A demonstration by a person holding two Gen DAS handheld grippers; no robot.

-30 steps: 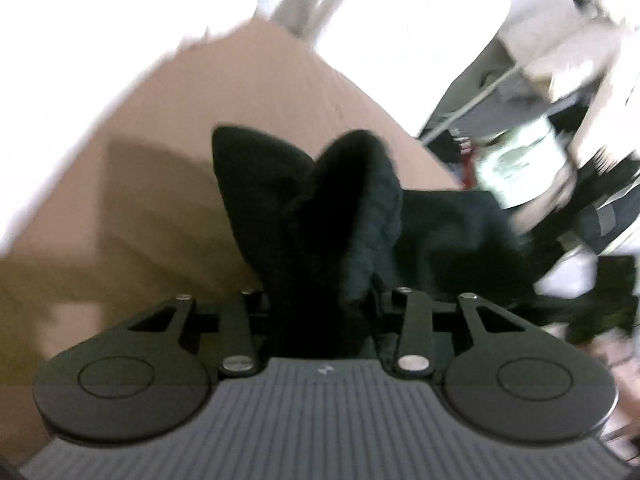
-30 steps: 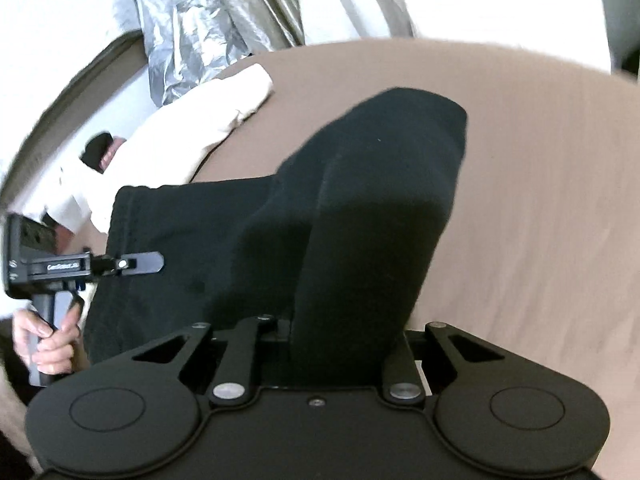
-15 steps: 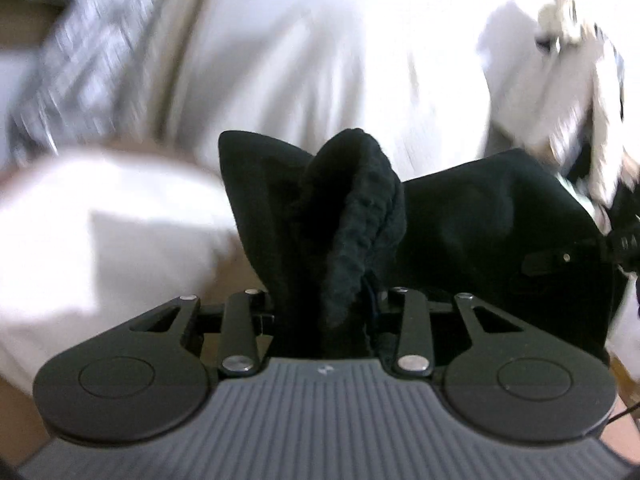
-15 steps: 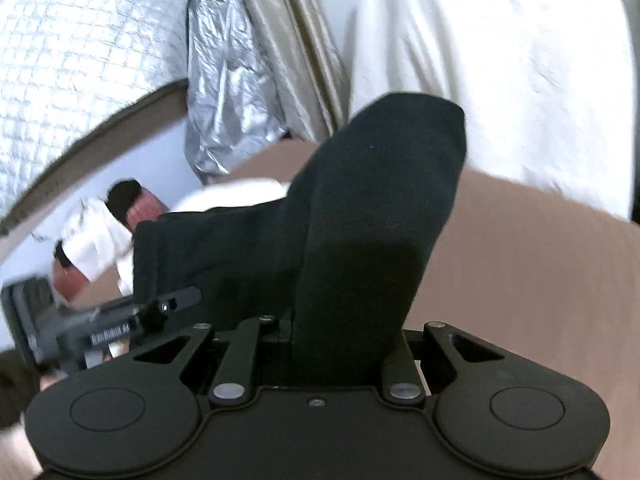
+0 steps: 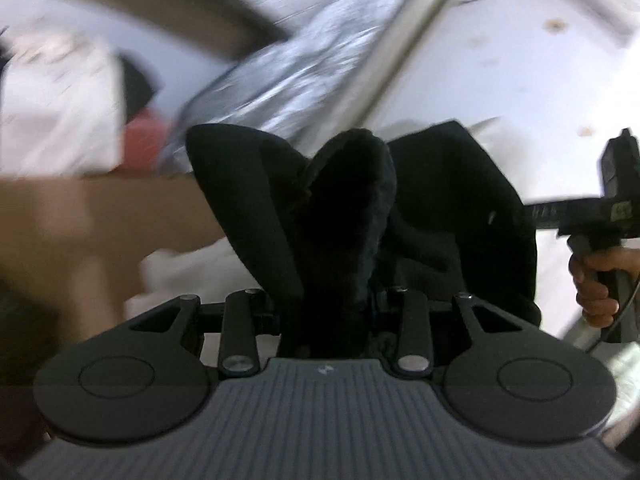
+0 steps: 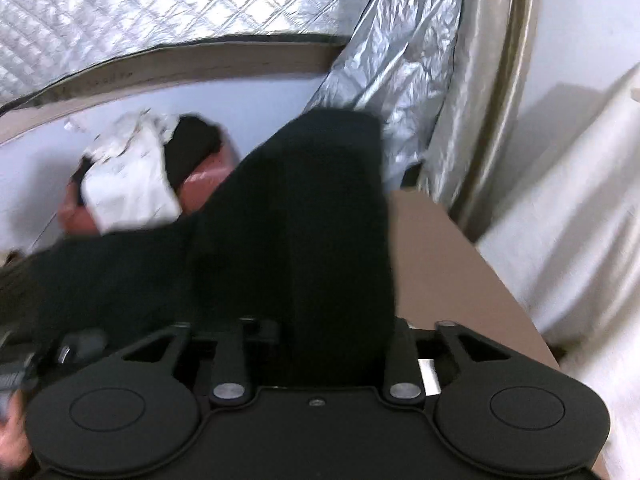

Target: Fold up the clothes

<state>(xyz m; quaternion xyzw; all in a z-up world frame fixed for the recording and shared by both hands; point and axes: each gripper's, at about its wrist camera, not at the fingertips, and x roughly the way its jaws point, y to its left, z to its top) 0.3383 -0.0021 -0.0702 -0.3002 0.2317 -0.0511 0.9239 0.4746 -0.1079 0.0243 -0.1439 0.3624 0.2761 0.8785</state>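
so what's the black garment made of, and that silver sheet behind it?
Black garment: looks like a soft, matte knit or fleece; the edge gripped in the left tongs shows a nubby, ribbed texture. The right tongs hold a smoother fold. Silver sheet: seems a metallised foil or quilted reflective cover, shiny and crinkled, with a stitched diamond pattern. Exact fibres can't be told.

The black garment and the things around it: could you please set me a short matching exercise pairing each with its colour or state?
Column A:
1. black garment
2. bed surface
3. quilted sheet
4. right gripper

Column B:
a. silver, creased
b. brown
c. bunched up, held at both ends
d. gripped by a bare hand

Pairs: 1-c, 2-b, 3-a, 4-d
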